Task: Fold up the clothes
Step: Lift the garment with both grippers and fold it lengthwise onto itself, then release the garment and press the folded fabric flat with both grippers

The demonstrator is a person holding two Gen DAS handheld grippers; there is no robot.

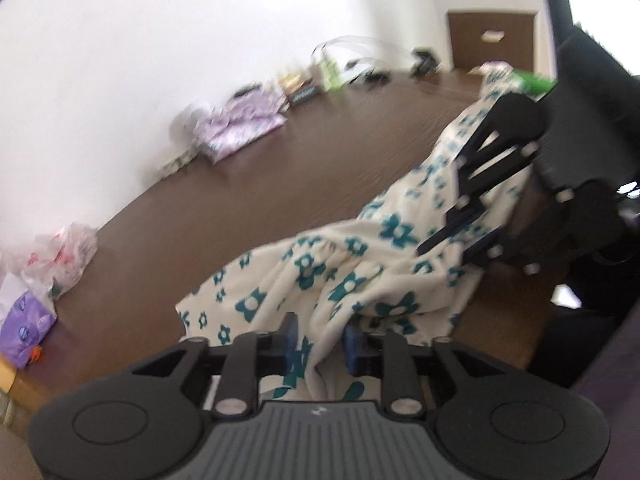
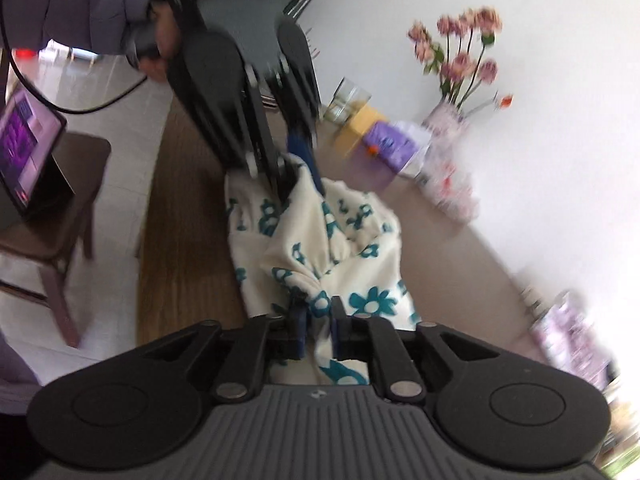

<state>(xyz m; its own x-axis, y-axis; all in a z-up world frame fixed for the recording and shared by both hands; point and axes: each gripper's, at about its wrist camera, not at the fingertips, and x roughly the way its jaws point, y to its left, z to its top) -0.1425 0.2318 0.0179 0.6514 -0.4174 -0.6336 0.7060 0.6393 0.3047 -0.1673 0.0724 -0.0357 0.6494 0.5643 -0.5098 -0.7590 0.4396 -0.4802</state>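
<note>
Cream fabric printed with teal flowers made up the garment (image 1: 352, 264), which lay bunched and softly creased on the brown wooden table (image 1: 240, 184), stretched between both tools. The left gripper (image 1: 320, 340) had a fold of it between its blue pads, jaws narrowly parted around the cloth; the right gripper (image 2: 320, 328) pinched another gathered fold, its jaws nearly closed on it. In the left wrist view the right gripper's black linkage stood over the far end of the garment, hiding part of it. Along the white wall (image 1: 200, 20) sat a folded lilac-patterned cloth (image 1: 240, 128), crinkled plastic bags (image 1: 60, 256), a purple packet (image 1: 24, 328) and some small boxes, all blurred. From the right wrist view, pink flowers (image 2: 460, 52) stood in a patterned vase (image 2: 444, 124) beside a clear glass (image 2: 344, 100) and a yellow box (image 2: 360, 128). Off the table edge, an open laptop (image 2: 24, 148) rested on a dark wooden stool (image 2: 68, 216) over pale floor tiles.
</note>
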